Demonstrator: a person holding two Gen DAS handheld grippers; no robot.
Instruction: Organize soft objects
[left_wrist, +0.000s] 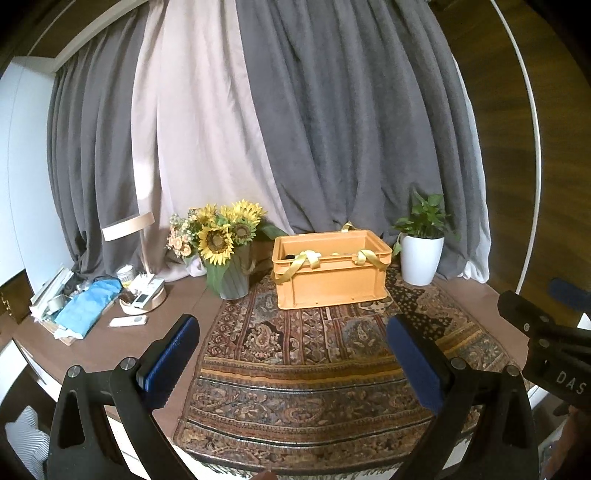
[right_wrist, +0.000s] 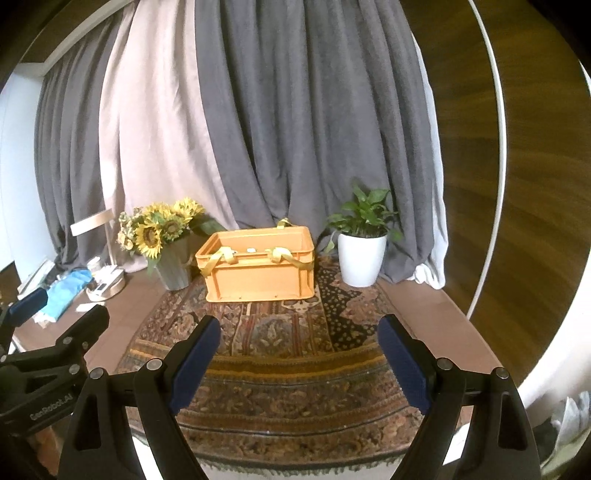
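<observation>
The left gripper (left_wrist: 291, 343) is wide apart and holds nothing. The right gripper (right_wrist: 297, 343) is wide apart too, and nothing is between its blue pads (right_wrist: 195, 363). Both hang over the near edge of the rug (left_wrist: 295, 387), side by side, pointing toward the far side of the table.

Ahead, far on the rug, sits one orange box (left_wrist: 330, 273). Yellow straps (left_wrist: 299, 264) hang over its near wall: two loops there, and one more bit peeks up at the far wall. These look like the soft things, already in the box. What else lies inside is too hidden to tell.

I think the job is near its start or its end; no soft thing lies loose on the rug. The next move would need a reach to the box and a gentle pinch on a strap.

Left of the box stands one vase of sunflowers (left_wrist: 225, 251). Right of it stands one white pot (left_wrist: 421, 260) with a green plant. Far left are one lamp (left_wrist: 133, 229) and one blue cloth (left_wrist: 88, 306).
</observation>
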